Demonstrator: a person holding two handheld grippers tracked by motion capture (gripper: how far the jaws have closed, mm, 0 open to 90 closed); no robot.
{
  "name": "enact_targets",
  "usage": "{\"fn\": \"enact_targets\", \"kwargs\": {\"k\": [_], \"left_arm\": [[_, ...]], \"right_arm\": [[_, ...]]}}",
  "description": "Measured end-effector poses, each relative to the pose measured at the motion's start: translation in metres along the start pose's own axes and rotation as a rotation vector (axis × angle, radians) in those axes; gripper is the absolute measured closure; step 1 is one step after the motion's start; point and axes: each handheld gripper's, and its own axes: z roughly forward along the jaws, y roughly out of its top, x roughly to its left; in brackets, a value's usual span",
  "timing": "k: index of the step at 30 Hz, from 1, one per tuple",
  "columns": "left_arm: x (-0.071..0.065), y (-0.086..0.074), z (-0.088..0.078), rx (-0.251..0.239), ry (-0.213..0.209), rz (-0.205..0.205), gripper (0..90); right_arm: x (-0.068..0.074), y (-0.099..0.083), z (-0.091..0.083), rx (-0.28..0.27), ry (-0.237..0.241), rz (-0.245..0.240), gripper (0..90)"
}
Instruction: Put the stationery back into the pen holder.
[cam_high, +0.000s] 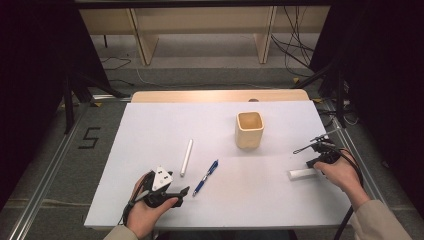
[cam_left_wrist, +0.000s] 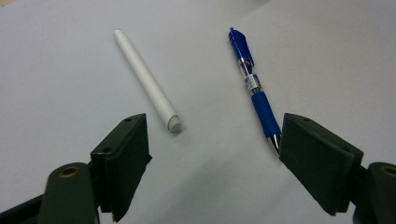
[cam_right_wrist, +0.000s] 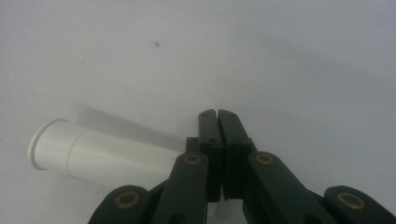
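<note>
The left gripper (cam_left_wrist: 212, 154) rests low on the white table (cam_high: 150, 125), its jaws wide apart and holding nothing; just ahead lie the white tube (cam_left_wrist: 145, 79) and the blue pen (cam_left_wrist: 254, 84), side by side but apart. I judge it best to choose one, center it between the jaws, then close. The right gripper (cam_right_wrist: 217, 113) has jaws pressed together, empty, beside a white cap (cam_right_wrist: 93, 156); farther stands the wooden cup (cam_high: 249, 129).

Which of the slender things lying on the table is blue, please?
The blue pen, between the long white stick and the short white tube; both others are white.
</note>
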Motion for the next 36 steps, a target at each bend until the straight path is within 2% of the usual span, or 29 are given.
{"fn": "enact_targets", "kwargs": {"k": [5,16,20,23,27,31,35,36], "left_arm": [[0.000,0.000,0.000,0.000,0.000,0.000,24.1],[0.000,0.000,0.000,-0.002,0.003,0.003,24.1],[0.001,0.000,-0.001,-0.002,0.003,0.004,24.1],[0.001,0.000,-0.001,-0.002,0.002,0.003,24.1],[0.001,0.000,-0.001,-0.001,0.003,0.004,24.1],[0.001,0.000,-0.001,-0.001,0.003,0.004,24.1],[0.001,0.000,0.000,0.000,0.002,0.003,24.1],[0.000,0.000,0.000,0.000,0.002,0.003,24.1]], "right_arm": [[0.000,-0.003,-0.001,0.011,-0.003,0.014,89.0],[0.000,-0.006,-0.004,0.028,-0.004,0.014,87.3],[-0.003,-0.004,-0.007,0.008,0.004,-0.022,84.0],[-0.006,-0.001,-0.013,-0.023,0.005,-0.096,77.1],[-0.009,0.003,-0.021,-0.069,0.016,-0.238,68.1],[-0.011,0.005,-0.027,-0.090,0.072,-0.400,61.4],[-0.004,0.006,-0.029,-0.048,0.124,-0.555,56.1],[-0.002,0.006,-0.029,-0.039,0.134,-0.575,55.7]]}}
